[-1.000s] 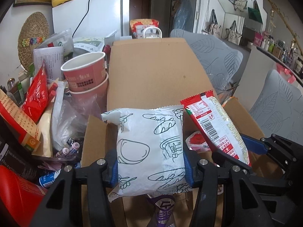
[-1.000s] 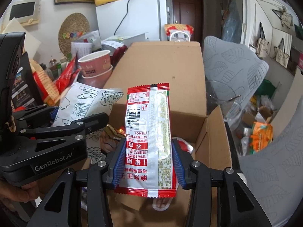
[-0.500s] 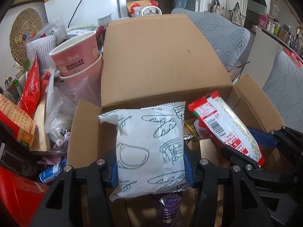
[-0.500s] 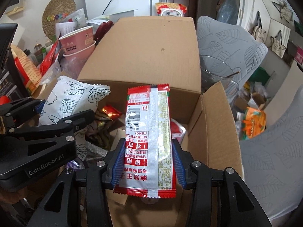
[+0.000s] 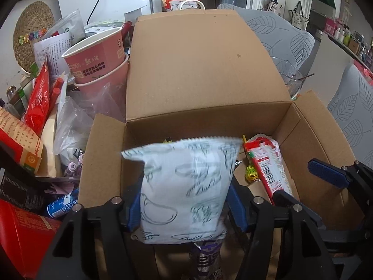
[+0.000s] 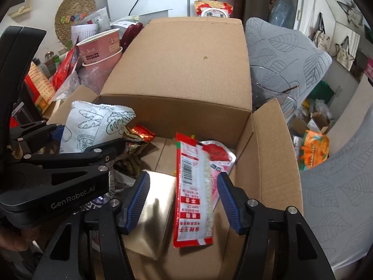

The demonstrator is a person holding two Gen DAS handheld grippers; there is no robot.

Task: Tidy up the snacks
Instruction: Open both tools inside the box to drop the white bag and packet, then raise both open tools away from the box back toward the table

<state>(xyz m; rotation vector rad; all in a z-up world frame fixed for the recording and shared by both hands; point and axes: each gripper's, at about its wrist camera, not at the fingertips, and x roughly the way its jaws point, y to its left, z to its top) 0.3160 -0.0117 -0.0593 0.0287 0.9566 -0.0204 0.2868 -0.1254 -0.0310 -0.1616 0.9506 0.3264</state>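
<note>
Both claws now opening, releasing white packet (image 5: 184, 186) and red packet (image 6: 194, 196).

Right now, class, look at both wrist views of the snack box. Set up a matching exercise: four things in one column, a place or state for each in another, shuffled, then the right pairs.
Things:
1. white illustrated packet
2. red-and-white strip packet
3. pink paper cups
4. cardboard box

Places or states:
A. stacked outside the box, on its left
B. flaps open, snacks inside
C. between the left gripper's opening fingers
D. loose between the right gripper's opening fingers, over the box floor

Pairs: 1-C, 2-D, 3-A, 4-B
</note>
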